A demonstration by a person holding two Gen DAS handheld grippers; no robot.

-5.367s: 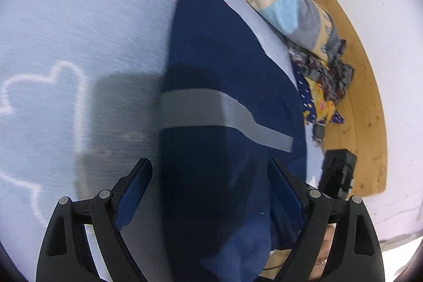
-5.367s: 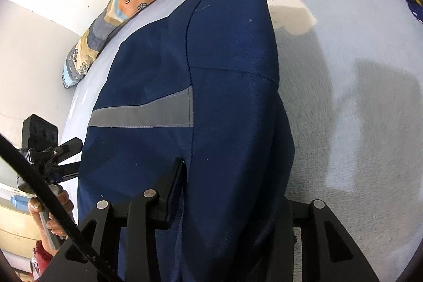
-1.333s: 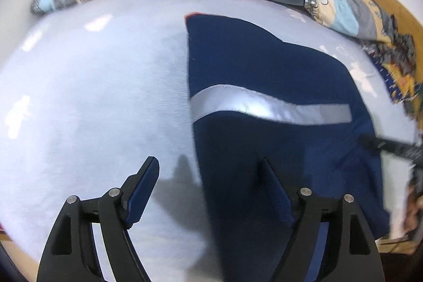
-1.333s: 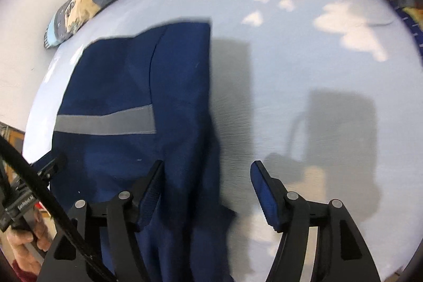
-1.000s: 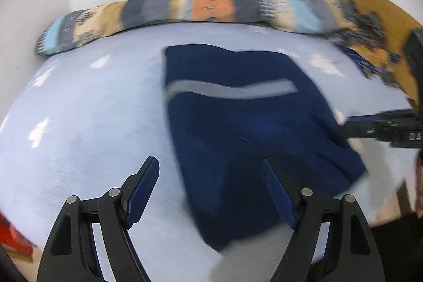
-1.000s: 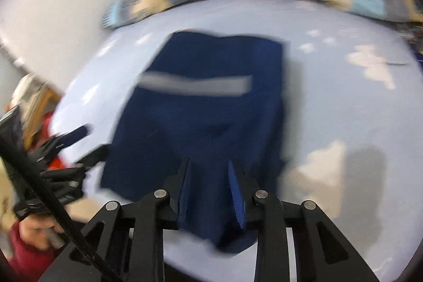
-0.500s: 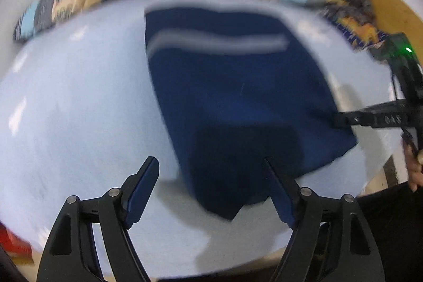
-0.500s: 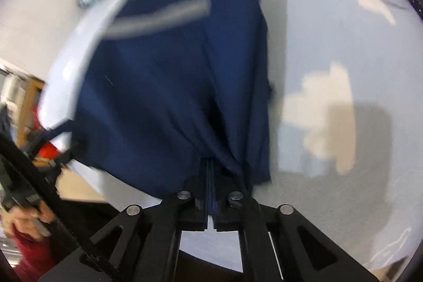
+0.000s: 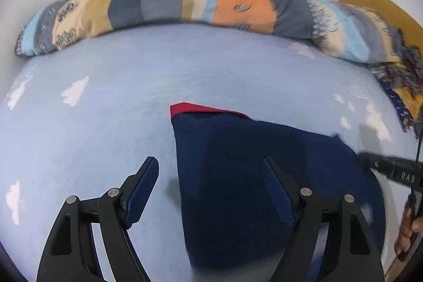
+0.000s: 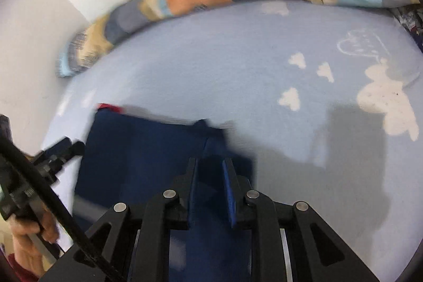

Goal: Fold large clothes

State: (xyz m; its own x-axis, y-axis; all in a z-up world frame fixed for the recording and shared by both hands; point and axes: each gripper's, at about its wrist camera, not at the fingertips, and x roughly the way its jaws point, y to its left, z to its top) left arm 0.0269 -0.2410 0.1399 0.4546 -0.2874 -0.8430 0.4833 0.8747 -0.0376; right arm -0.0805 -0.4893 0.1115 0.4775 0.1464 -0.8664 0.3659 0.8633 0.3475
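- The left gripper (image 9: 210,177) is seen spread wide, with nothing clamped.
- Its left finger (image 9: 142,183) is placed over bare sheet (image 9: 79,139); its right finger (image 9: 277,192) is over the garment (image 9: 238,163).
- The garment's left edge is seen between those two fingers.
- The folded navy garment is laid on the near part of the sheet, with a red corner (image 9: 185,107) shown at its far left.
- A quilt (image 9: 201,4) is rolled along the wall behind.
- The right gripper (image 10: 211,177) is held narrow and is opening; navy cloth is seen between its fingers, at the garment's right edge (image 10: 158,149).
- Whether the pads press it cannot be told.
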